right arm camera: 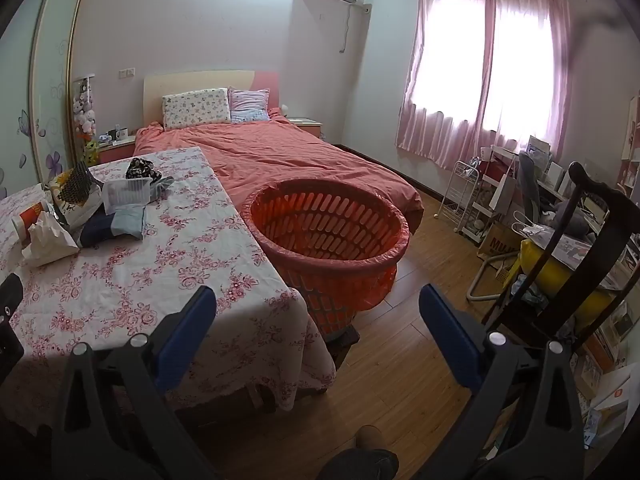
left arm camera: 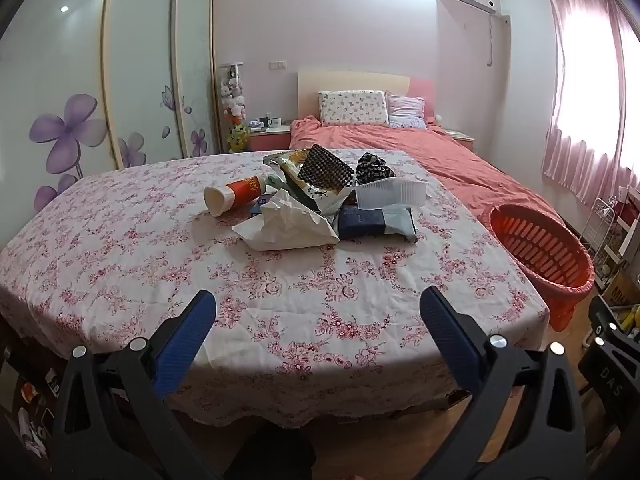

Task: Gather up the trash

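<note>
A pile of trash lies on the table with a floral cloth: a tipped orange-and-white paper cup, crumpled white paper, a dark blue packet, a clear plastic tray and a black checkered wrapper. The pile also shows in the right wrist view. An orange basket lined with a bag stands at the table's right side. My left gripper is open and empty above the table's near edge. My right gripper is open and empty in front of the basket.
A bed with a coral cover lies behind the table and basket. A dark wooden chair, a white rack and a cluttered desk stand at the right. Wardrobe doors with purple flowers are at the left.
</note>
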Motion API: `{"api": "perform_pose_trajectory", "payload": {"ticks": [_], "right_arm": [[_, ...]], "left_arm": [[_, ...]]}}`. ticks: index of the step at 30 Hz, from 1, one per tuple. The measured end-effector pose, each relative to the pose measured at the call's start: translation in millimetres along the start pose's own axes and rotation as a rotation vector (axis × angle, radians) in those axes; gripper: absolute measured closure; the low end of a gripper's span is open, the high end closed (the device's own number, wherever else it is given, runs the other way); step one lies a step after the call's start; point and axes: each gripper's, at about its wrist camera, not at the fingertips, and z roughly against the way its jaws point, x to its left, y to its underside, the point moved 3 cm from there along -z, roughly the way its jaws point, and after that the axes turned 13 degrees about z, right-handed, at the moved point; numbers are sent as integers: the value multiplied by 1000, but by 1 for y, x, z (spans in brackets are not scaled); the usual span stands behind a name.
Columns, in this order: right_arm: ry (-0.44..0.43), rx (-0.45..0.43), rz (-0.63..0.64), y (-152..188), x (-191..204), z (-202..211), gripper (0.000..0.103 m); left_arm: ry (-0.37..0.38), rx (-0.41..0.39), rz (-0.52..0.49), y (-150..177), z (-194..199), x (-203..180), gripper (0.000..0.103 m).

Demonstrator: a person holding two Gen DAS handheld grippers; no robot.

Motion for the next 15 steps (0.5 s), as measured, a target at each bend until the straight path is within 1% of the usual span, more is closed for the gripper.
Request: {"api": "perform_pose_trajectory", "payload": {"ticks": [15], "right_arm": [[3, -1, 2, 0, -1, 1, 4]], "left_arm": [[-1, -4, -4, 0, 0, 0, 2]]}}
